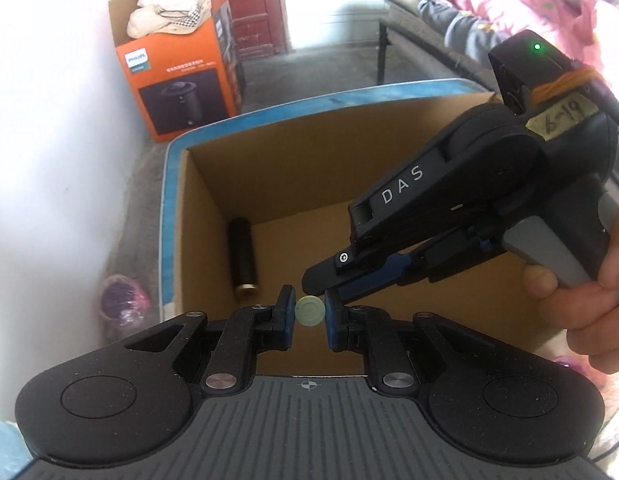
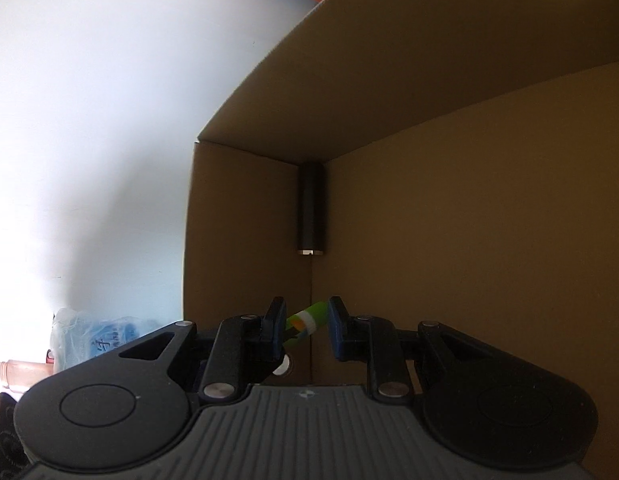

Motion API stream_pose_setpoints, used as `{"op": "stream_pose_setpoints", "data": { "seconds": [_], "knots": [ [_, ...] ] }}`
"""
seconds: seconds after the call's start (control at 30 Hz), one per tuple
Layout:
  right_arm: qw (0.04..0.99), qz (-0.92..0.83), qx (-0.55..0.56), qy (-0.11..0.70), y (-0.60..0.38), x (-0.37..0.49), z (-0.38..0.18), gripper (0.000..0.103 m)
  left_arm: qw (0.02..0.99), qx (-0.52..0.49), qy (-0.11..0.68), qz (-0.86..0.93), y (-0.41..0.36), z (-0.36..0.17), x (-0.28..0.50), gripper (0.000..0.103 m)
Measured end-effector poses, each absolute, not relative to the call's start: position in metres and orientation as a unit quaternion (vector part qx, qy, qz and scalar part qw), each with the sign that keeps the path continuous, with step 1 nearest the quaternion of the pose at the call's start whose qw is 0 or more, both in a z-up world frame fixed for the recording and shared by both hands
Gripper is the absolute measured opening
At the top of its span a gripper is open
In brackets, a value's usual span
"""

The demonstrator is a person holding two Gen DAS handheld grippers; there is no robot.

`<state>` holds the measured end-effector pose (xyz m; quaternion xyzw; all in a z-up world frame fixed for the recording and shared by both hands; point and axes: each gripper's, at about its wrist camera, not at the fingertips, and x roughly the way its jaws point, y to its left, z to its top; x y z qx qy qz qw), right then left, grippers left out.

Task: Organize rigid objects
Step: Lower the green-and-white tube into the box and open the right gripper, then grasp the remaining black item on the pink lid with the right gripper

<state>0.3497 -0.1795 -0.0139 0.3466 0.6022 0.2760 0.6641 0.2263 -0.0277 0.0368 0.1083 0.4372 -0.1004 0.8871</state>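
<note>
Right hand-held gripper [image 2: 307,326] holds green tube [image 2: 305,322] crosswise, tilted.

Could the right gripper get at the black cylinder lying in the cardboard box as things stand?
Probably not yet: the right gripper is shut on a green item. The path to the black cylinder in the cardboard box looks clear.

Left gripper [image 1: 309,311] clamped on a pale green disc [image 1: 309,311] over an open cardboard box [image 1: 269,168]. Black cylinder [image 1: 242,258] lying inside by the left wall. Right gripper [image 1: 321,280] angling in, hand [image 1: 589,280] on its handle. Orange box [image 1: 177,80] behind.
</note>
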Motion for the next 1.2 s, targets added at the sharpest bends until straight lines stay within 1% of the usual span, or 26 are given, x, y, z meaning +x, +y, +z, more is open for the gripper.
{"op": "stream_pose_setpoints", "data": {
  "seconds": [0.2,0.37,0.57,0.73,0.93,1.07,1.2],
  "knots": [
    [0.661,0.276,0.368,0.594,-0.185,0.349,-0.01,0.025,0.889,0.098,0.441,-0.081,-0.02,0.041,0.23,0.016],
    [0.675,0.282,0.386,0.562,-0.211,0.334,0.012,0.025,0.9,0.075,0.423,-0.079,-0.013,0.052,0.221,0.017],
    [0.702,0.3,0.4,0.506,-0.256,0.288,0.052,0.025,0.918,0.039,0.385,-0.09,-0.005,0.072,0.196,0.019],
    [0.725,0.297,0.413,0.464,-0.306,0.233,0.078,0.025,0.93,0.017,0.347,-0.118,-0.006,0.086,0.154,0.022],
    [0.755,0.244,0.414,0.446,-0.334,0.175,0.066,0.025,0.915,-0.009,0.347,-0.207,-0.028,0.073,0.108,0.024],
    [0.771,0.202,0.392,0.46,-0.339,0.145,0.043,0.025,0.892,-0.002,0.368,-0.263,-0.061,0.047,0.089,0.025],
    [0.763,0.173,0.386,0.489,-0.338,0.129,0.013,0.026,0.876,0.033,0.388,-0.284,-0.099,0.017,0.088,0.025]
  ]
}}
